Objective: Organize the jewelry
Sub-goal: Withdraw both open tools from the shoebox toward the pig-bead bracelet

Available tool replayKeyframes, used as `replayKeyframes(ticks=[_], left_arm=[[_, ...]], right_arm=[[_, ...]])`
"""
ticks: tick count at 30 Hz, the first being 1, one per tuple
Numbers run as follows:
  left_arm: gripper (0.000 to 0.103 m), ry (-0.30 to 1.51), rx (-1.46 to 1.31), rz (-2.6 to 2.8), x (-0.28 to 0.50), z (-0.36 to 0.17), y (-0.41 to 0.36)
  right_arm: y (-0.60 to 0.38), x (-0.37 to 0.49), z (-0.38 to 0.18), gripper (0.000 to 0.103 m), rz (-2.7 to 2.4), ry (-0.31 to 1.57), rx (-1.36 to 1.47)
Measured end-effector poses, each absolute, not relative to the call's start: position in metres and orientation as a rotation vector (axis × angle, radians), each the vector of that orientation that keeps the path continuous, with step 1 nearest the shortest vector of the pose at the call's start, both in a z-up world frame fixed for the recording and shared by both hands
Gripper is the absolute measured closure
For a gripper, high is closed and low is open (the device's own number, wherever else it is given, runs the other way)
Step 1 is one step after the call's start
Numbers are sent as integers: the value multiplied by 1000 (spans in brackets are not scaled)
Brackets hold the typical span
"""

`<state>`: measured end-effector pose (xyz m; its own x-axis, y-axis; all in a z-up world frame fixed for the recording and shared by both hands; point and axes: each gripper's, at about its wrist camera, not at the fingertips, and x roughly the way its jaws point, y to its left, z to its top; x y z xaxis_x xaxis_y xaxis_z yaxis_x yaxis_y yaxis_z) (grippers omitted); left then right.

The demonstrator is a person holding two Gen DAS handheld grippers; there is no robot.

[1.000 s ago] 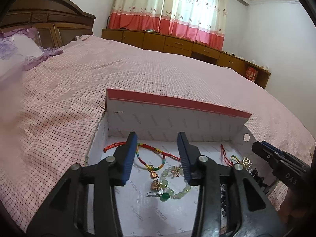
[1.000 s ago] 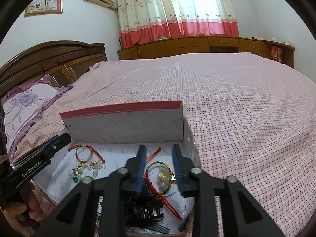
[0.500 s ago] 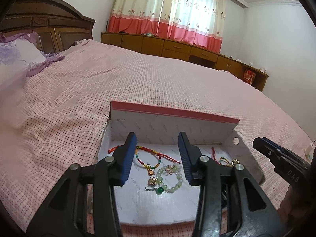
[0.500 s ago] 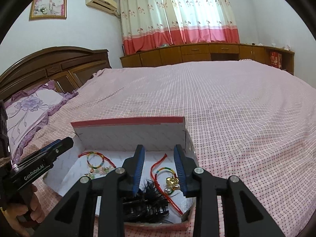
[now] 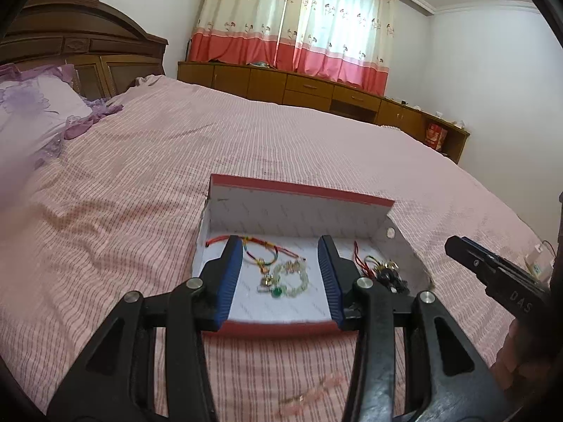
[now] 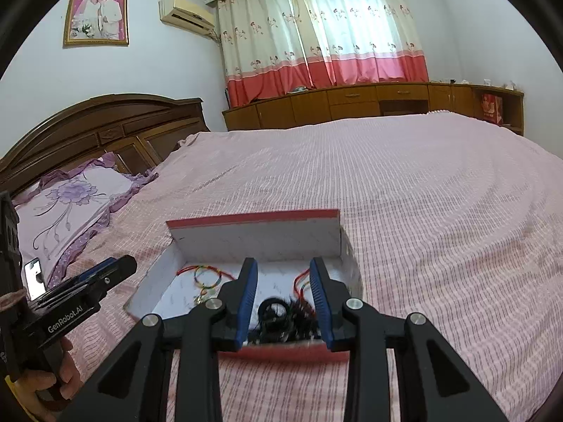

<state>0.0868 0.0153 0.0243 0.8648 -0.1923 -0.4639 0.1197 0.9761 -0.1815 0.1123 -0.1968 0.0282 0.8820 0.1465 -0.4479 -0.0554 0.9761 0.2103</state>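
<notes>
A shallow white box with a red rim [image 5: 299, 191] [image 6: 253, 218] lies on the pink bed. Inside are a rainbow cord bracelet [image 5: 267, 251] [image 6: 208, 277], a green bead bracelet [image 5: 293, 281], a red cord with gold charms [image 5: 378, 263] and black hair ties [image 6: 278, 314]. My left gripper [image 5: 279, 246] is open and empty, held above the box's near edge. My right gripper [image 6: 283, 265] is open and empty, held over the hair ties. Each gripper shows at the edge of the other's view: the right one [image 5: 492, 270], the left one [image 6: 88, 288].
The pink checked bedspread [image 6: 422, 211] stretches around the box. A purple flowered pillow [image 6: 67, 204] and the wooden headboard [image 6: 105, 123] are at the left. Low wooden cabinets [image 6: 369, 102] and curtains stand beyond the bed. A pink item [image 5: 313, 392] lies on the spread near me.
Both grippers have pulled back and up from the box, so it looks smaller and its near red edge now shows. The jewelry has stayed in the box.
</notes>
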Motion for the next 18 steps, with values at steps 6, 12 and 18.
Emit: replayKeyframes(ticks=[6, 12, 18], left_arm=[[67, 529, -151, -168, 68, 22, 18], [67, 593, -138, -195, 55, 10, 11], [67, 678, -97, -237, 45, -10, -5]], right_arm=[[-193, 91, 23, 69, 114, 506, 222], [-191, 68, 20, 69, 107, 513, 227], [-191, 49, 14, 69, 98, 528, 230]])
